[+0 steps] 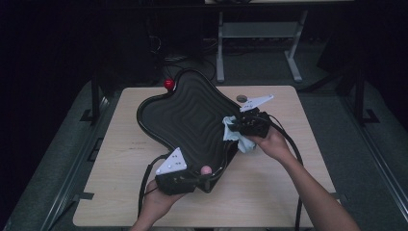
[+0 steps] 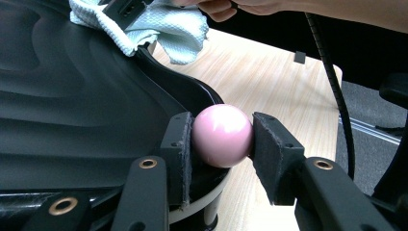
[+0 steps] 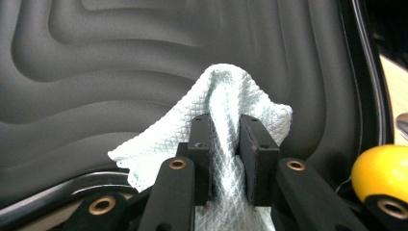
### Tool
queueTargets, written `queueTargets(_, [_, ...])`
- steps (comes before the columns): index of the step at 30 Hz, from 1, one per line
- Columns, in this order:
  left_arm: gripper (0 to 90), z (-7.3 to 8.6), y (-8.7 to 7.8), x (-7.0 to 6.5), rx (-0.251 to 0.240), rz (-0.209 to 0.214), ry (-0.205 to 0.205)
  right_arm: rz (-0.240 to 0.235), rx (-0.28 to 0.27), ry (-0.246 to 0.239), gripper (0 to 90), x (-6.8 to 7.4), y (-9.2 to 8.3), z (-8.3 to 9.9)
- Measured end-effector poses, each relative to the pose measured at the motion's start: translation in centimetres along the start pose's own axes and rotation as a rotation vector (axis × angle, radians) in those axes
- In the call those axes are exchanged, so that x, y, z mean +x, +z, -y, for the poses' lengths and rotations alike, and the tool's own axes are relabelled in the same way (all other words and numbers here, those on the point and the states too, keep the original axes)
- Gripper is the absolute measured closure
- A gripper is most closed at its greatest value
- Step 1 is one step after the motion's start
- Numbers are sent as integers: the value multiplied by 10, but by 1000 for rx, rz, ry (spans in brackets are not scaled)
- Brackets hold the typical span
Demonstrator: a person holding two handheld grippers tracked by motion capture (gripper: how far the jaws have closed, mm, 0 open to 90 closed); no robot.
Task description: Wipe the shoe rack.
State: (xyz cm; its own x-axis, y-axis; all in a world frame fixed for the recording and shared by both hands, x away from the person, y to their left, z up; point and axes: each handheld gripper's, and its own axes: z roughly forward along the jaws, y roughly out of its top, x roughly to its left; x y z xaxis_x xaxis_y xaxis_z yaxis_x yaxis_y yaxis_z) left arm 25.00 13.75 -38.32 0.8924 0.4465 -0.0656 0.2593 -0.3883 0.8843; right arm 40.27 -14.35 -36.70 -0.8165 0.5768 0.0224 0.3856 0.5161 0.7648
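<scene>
Evidently the left gripper [image 1: 204,174] clamps the pink ball [image 2: 222,135] on the black tray's [image 1: 187,113] near rim to steady it mid-table, so the right gripper [image 1: 234,126], pinched tight on the white cloth [image 3: 226,103], can wipe its ridged surface.

I'm looking down from above the table's [image 1: 120,159] near edge; both gripper cameras are sitting close over the black tray [image 1: 187,115], sharing the cloth [image 2: 168,29].
</scene>
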Motion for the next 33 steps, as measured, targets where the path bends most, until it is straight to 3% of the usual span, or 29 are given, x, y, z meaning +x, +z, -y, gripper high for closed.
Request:
queueTargets(3, [601, 0, 0, 0, -2, 0, -2, 21, -11, 64, 761, -13, -1, 5])
queueTargets(5, [601, 0, 0, 0, -1, 1, -3, 25, -11, 80, 761, -13, -1, 5])
queueTargets(10, [601, 0, 0, 0, 1, 3, 0, 10, -8, -1, 760, 1, 2, -3])
queueTargets(15, [601, 0, 0, 0, -1, 3, 0, 38, -16, 83, 760, -19, 3, -7])
queueTargets(20, [601, 1, -1, 0, -4, 4, -6, 11, -32, 3, 760, -4, 9, -17])
queueTargets(22, [601, 1, -1, 0, -4, 4, -9, 9, -21, 26, 759, -10, 10, -22])
queueTargets(25, [601, 1, -1, 0, -5, 1, -6, 49, -19, 53, 759, -23, 11, -25])
queueTargets(26, [601, 1, -1, 0, -3, 1, -6, 35, -14, 72, 759, -25, 11, -26])
queueTargets(31, [601, 1, -2, 0, -3, 5, -4, 5, -21, 3, 759, -11, 15, -34])
queueTargets(33, [601, 1, -2, 0, -3, 4, -3, 17, -16, 21, 758, -16, 15, -36])
